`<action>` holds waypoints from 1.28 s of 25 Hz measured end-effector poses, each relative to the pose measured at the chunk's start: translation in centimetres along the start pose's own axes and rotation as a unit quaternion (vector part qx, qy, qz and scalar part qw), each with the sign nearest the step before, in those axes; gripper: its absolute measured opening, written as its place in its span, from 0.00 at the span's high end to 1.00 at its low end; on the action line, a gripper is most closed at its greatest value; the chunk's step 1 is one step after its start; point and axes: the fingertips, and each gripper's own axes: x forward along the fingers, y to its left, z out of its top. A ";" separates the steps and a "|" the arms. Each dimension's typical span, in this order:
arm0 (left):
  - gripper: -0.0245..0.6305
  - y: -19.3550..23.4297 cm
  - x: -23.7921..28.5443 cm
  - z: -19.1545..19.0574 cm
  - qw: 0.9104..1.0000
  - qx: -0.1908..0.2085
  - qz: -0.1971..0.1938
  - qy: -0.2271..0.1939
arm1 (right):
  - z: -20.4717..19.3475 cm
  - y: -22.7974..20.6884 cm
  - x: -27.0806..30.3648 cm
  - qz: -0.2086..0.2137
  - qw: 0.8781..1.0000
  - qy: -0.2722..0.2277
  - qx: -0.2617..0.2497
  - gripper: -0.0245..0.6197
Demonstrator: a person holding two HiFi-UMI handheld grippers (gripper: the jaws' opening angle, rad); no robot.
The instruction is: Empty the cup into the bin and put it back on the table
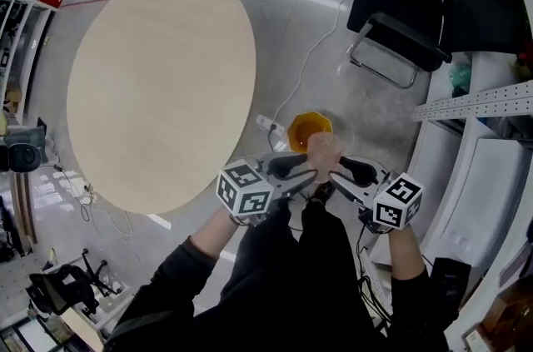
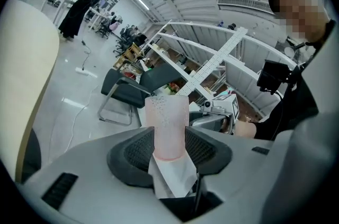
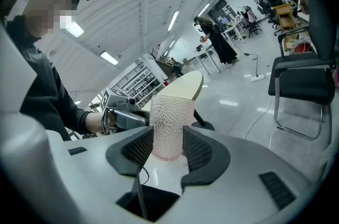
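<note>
A pink dimpled cup (image 1: 323, 149) hangs over the orange bin (image 1: 306, 126) on the floor, just off the round table's near right edge. Both grippers hold it from opposite sides. My left gripper (image 1: 304, 169) is shut on the cup (image 2: 167, 122), with its pads (image 2: 139, 150) against the cup's sides. A white paper-like piece (image 2: 172, 175) shows just under the cup there. My right gripper (image 1: 341, 169) is likewise shut on the cup (image 3: 170, 122), which sits between its ribbed pads (image 3: 197, 148). What is inside the cup is hidden.
The light round table (image 1: 158, 84) fills the left of the head view. A white power strip (image 1: 265, 123) and its cable lie on the floor beside the bin. Black chairs (image 1: 400, 17) stand at the back right, with white shelving (image 1: 475, 105) along the right.
</note>
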 end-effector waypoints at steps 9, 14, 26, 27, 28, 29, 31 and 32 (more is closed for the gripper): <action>0.68 -5.5 -2.5 2.7 0.993 0.106 0.013 -0.042 | 2.9 4.6 -3.0 0.011 0.998 -0.036 -0.059 0.69; 0.68 -8.4 -3.6 4.0 0.985 0.160 0.030 -0.062 | 4.6 7.0 -4.6 0.014 0.991 -0.052 -0.123 0.68; 0.68 -10.9 -6.8 3.9 0.967 0.188 0.120 -0.123 | 6.1 11.3 -4.5 0.066 0.954 -0.046 -0.290 0.69; 0.68 -11.0 -7.3 3.8 0.965 0.188 0.129 -0.127 | 6.1 11.7 -4.2 0.073 0.951 -0.043 -0.298 0.68; 0.68 -11.0 -7.8 3.5 0.964 0.187 0.137 -0.131 | 6.0 12.1 -3.8 0.079 0.948 -0.040 -0.306 0.69; 0.68 -10.9 -8.4 3.2 0.963 0.185 0.145 -0.134 | 5.8 12.6 -3.5 0.085 0.945 -0.036 -0.313 0.68; 0.68 -10.8 -9.4 2.6 0.961 0.179 0.156 -0.140 | 5.4 13.3 -2.6 0.093 0.940 -0.028 -0.326 0.68; 0.68 -10.6 -9.9 2.4 0.960 0.177 0.162 -0.143 | 5.4 13.7 -2.2 0.096 0.938 -0.024 -0.332 0.69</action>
